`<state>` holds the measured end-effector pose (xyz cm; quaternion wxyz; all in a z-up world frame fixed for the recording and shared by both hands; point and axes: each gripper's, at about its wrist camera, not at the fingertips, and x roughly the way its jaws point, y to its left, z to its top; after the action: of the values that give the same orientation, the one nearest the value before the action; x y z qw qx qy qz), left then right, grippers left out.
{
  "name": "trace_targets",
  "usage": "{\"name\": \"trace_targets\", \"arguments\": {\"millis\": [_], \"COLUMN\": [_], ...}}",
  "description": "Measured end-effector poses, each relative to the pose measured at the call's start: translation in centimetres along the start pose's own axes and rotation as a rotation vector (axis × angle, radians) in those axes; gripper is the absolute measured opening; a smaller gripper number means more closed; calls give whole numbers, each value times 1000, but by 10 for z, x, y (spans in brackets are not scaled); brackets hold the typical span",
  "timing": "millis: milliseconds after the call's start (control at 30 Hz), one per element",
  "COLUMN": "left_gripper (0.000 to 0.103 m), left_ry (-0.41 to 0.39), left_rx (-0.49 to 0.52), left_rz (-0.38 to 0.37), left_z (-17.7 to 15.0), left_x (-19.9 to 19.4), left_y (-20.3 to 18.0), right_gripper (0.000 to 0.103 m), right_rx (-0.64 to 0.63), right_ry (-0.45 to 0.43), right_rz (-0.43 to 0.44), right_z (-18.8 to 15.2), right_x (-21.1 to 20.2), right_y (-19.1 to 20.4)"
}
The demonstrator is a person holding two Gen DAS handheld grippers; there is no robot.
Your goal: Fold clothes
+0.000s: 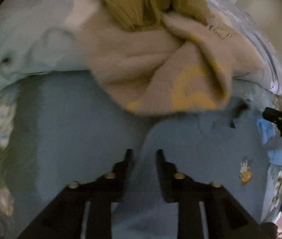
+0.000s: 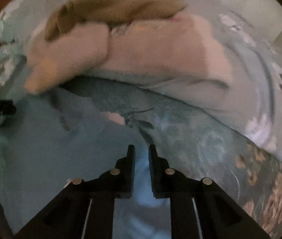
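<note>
Evidently the blue garment [image 1: 93, 119] is lying spread over the bed, filling the lower part of both wrist views, and each gripper is working at its near edge. Between the fingers of the left gripper [image 1: 144, 153] a ridge of blue cloth is rising, though the fingers are standing a little apart and whether they are pinching it cannot be told. The right gripper [image 2: 142, 149] is showing a narrower gap with pale blue fabric running up through it; it looks like a clamp on the cloth, but the blur is leaving that uncertain. Holding both near corners this way would let the person lift and carry the edge over for a fold, and that seems to be the step in hand.

Beyond the garment, a crumpled beige garment [image 1: 141, 65] with yellow print is sitting in a heap, and an olive garment [image 1: 141, 6] is resting on top of it, both probably waiting their turn. Underneath everything, the floral bedsheet [image 2: 260, 55] is covering the bed. Each camera is catching the other gripper at its frame edge.
</note>
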<state>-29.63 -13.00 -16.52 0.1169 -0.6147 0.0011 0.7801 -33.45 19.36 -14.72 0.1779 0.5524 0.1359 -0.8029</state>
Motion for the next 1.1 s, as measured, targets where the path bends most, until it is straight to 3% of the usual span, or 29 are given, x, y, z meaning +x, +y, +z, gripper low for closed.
{"name": "trace_targets", "arguments": {"millis": [100, 167, 300, 400, 567, 733, 867, 1100], "left_gripper": [46, 47, 48, 54, 57, 60, 60, 62], "left_ry": [-51, -56, -46, -59, -117, -163, -145, -39], "left_rx": [-84, -137, -220, -259, -278, -264, -239, -258], "left_rz": [-52, -92, -132, -147, -136, -157, -150, -195], "left_z": [-37, -69, -82, -121, -174, -193, -186, -201], "left_x": [-36, -55, -73, -107, -161, -186, -186, -150], "left_y": [3, -1, -43, -49, -51, -52, -56, -58], "right_gripper": [27, 28, 28, 28, 29, 29, 29, 29], "right_rx": [91, 134, 186, 180, 204, 258, 253, 453], "right_ry": [-39, -28, -17, -44, -108, -151, -135, 5], "right_rz": [45, 73, 119, 123, 122, 131, 113, 203], "right_z": [-38, -49, -82, -104, -137, -172, -188, -219], "right_x": [-37, -52, -84, -117, -167, -203, -208, -162], "right_y": [5, 9, 26, 43, 60, 64, 68, 43]}}
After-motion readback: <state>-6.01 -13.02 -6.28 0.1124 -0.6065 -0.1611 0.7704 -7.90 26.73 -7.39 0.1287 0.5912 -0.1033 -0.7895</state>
